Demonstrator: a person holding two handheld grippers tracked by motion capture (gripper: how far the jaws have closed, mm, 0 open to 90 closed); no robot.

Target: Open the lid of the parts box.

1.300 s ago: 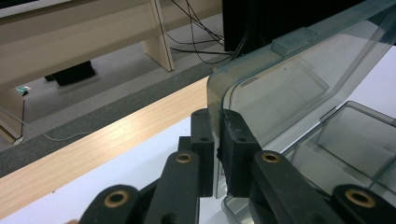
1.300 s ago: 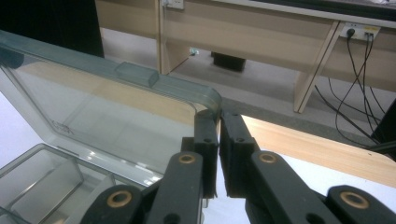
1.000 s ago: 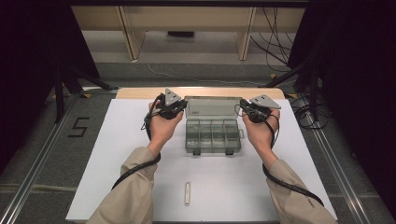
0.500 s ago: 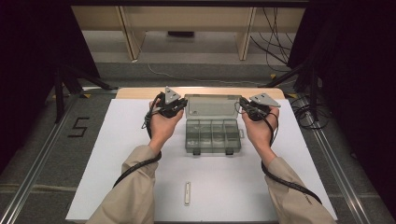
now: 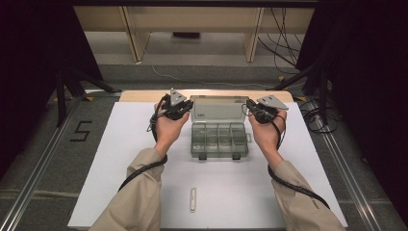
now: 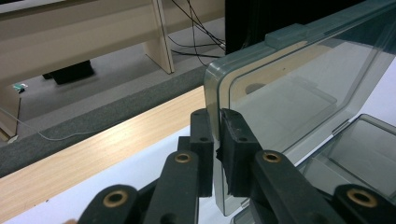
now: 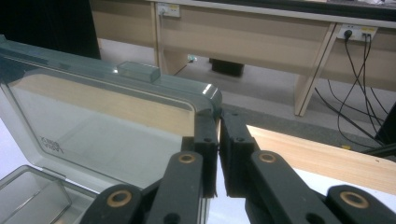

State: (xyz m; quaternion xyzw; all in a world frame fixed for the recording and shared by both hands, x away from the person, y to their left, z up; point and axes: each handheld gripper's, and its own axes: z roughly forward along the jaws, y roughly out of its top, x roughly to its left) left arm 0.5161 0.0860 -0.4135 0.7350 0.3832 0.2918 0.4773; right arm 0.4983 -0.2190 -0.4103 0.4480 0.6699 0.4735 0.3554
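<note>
Scene: You are standing at a table covered by a white sheet [image 5: 120, 159], seen from the high view, with both forearms reaching in from the bottom of the frame.

Organizer box: A clear grey plastic compartment box [image 5: 219, 140] is lying open in the middle of the frame, its divided tray facing up.

Lid: The box's transparent lid [image 5: 219, 109] is standing raised behind the tray, just above center of the high view. In the left gripper view the lid [image 6: 299, 107] is filling the right half of the frame; in the right gripper view the lid [image 7: 107, 116] is filling the left half.

Left gripper: Your left gripper [image 5: 185, 107] is sitting left of center in the high view, at the lid's left edge. In its own view the left gripper [image 6: 218, 140] is pinching that edge between both jaws, which are drawn narrow around the plastic.

Right gripper: Your right gripper [image 5: 250, 107] is sitting right of center, at the lid's right edge. In its own view the right gripper [image 7: 218, 140] is clamping the lid's rounded corner edge, jaws nearly together.

Small white bar: A slim white object [image 5: 193, 199] is lying alone on the sheet at lower center, well apart from the box; what it is cannot be told.

Table edge: A strip of light wood [image 5: 144, 96] is showing beyond the sheet's far side.
</note>
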